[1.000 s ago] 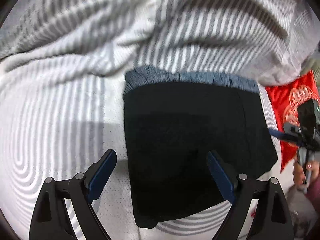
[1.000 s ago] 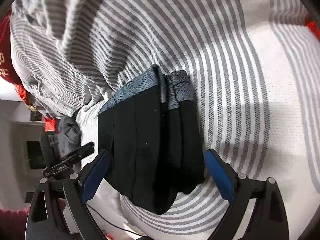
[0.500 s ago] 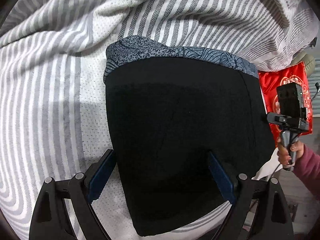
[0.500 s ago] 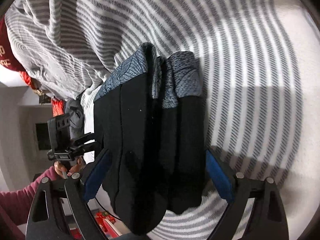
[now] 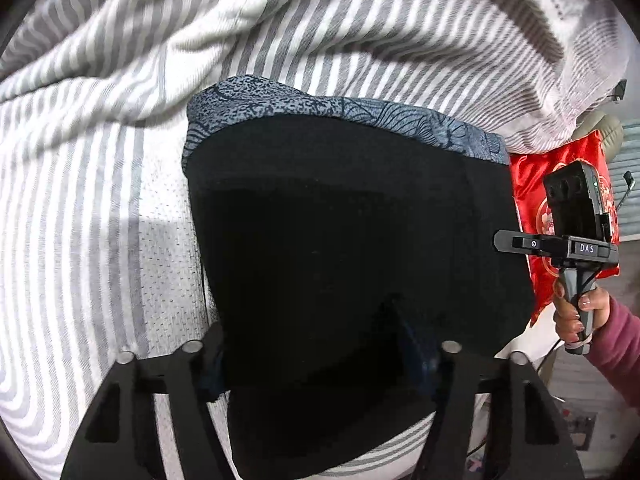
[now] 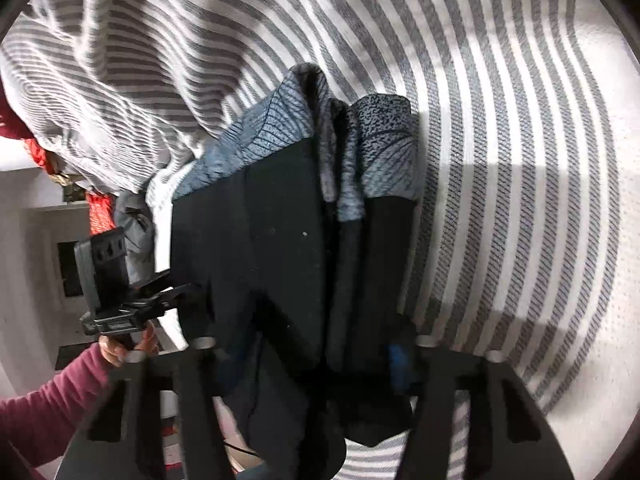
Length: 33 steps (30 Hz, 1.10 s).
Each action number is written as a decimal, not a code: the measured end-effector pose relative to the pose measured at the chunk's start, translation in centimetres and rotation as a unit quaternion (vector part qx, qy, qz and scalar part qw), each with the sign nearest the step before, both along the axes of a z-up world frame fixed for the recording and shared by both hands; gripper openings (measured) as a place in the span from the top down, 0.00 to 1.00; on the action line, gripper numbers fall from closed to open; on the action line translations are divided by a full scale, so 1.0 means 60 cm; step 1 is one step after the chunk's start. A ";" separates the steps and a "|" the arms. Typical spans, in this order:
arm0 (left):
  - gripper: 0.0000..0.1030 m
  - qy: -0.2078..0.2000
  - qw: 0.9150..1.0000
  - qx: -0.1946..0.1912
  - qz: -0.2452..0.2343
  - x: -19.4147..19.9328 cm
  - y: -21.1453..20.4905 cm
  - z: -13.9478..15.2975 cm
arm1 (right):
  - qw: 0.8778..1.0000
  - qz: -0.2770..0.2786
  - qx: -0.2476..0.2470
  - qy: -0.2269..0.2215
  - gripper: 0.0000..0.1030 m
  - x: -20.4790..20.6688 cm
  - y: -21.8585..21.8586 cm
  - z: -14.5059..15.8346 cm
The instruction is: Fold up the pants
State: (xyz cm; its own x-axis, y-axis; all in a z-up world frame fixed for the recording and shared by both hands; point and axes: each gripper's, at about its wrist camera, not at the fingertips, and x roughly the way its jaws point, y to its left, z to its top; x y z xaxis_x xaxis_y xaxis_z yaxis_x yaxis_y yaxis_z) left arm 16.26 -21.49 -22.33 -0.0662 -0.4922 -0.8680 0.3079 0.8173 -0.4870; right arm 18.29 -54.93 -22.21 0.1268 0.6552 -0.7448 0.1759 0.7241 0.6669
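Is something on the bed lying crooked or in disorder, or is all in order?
Mostly in order. The folded pants lie flat on the striped sheet, but their patterned grey ends do not line up: layers bunch between them. A striped blanket is rumpled behind the pants.

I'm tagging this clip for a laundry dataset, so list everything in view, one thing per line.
pants: one, black with a blue-grey patterned waistband, folded on the bed.
bedspread: one, white with grey stripes, under the pants and bunched up behind them.
cushion: one, red with a pale pattern, beyond the far edge of the pants in the left wrist view.
left gripper: one, black with blue fingers, jaws just closing, pants edge between them.
right gripper: one, black with blue fingers, jaws just closing, pants edge between them.
hand: two, one on each gripper's handle.
sleeve: two, pink, one at each wrist.
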 end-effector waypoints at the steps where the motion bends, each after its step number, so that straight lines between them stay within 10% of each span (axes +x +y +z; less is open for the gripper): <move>1: 0.40 -0.006 1.000 0.001 -0.001 -0.003 0.001 0.007 | 1.000 0.000 -0.002 -0.002 0.54 -0.003 0.001 0.004; 22: 0.45 -0.054 0.998 -0.020 -0.012 -0.147 -0.014 0.147 | 0.997 -0.050 0.041 -0.032 0.59 -0.159 -0.017 0.117; 33: 0.45 -0.045 0.999 0.004 -0.004 -0.234 -0.050 0.108 | 0.997 -0.065 0.037 -0.014 0.59 -0.248 -0.011 0.092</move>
State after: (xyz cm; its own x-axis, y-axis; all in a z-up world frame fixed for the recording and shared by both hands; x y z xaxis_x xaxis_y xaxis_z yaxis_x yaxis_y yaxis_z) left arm 2.23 -24.51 -15.85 0.0082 -0.4851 -0.8744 0.3570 0.8182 -0.4506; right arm 3.40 -55.60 -16.71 0.2345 0.6855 -0.6893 0.2447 0.6446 0.7243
